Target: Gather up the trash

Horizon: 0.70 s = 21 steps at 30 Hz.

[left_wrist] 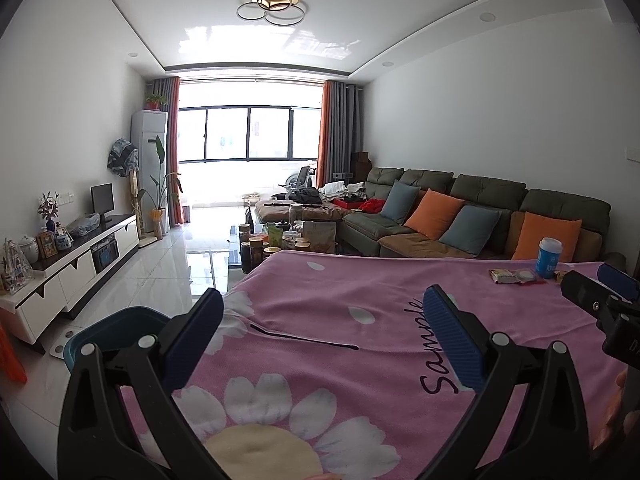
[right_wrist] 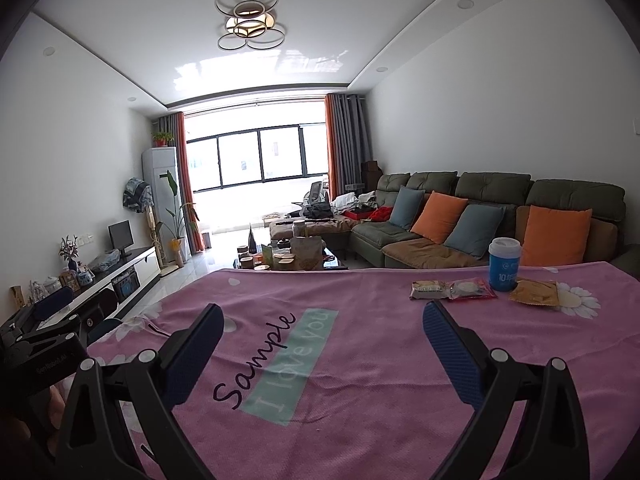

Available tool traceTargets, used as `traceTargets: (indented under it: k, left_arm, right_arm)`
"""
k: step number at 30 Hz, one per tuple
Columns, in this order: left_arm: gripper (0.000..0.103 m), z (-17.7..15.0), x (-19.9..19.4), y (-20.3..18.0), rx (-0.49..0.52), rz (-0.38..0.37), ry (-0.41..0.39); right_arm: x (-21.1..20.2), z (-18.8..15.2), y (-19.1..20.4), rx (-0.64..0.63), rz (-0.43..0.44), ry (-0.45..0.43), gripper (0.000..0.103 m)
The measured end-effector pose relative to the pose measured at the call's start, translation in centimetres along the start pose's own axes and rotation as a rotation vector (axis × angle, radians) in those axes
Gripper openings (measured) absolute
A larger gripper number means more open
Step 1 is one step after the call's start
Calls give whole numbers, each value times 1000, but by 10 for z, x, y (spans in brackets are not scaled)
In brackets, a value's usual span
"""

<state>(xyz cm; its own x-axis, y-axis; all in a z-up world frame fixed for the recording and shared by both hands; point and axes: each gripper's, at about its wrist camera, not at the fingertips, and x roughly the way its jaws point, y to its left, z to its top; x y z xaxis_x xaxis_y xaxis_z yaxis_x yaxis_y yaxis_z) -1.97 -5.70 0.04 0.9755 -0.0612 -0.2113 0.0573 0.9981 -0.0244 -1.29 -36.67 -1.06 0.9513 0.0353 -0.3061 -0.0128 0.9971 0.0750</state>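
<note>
On the pink flowered cloth (right_wrist: 360,360) at the far right lie a brown-and-white wrapper (right_wrist: 430,290), a red-edged clear wrapper (right_wrist: 472,289) and a tan wrapper (right_wrist: 534,293), beside a blue cup with a white lid (right_wrist: 504,264). The wrappers (left_wrist: 514,276) and the cup (left_wrist: 549,258) also show in the left wrist view. My right gripper (right_wrist: 323,314) is open and empty, short of the wrappers. My left gripper (left_wrist: 323,298) is open and empty over the cloth's left part. A blue-green bin (left_wrist: 116,330) stands on the floor left of the table.
A green sofa with orange and blue cushions (right_wrist: 480,216) runs behind the table. A cluttered coffee table (right_wrist: 288,258) stands beyond the far edge. A white TV cabinet (left_wrist: 80,264) lines the left wall. The tiled floor (left_wrist: 168,264) lies between.
</note>
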Motion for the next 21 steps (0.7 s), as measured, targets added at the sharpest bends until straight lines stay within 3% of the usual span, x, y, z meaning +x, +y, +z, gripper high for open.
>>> traceTargets:
  k: [21]
  left_arm:
    - [98, 2, -1, 2, -2, 12, -7]
  right_arm:
    - [-1, -1, -1, 6, -9, -6, 96]
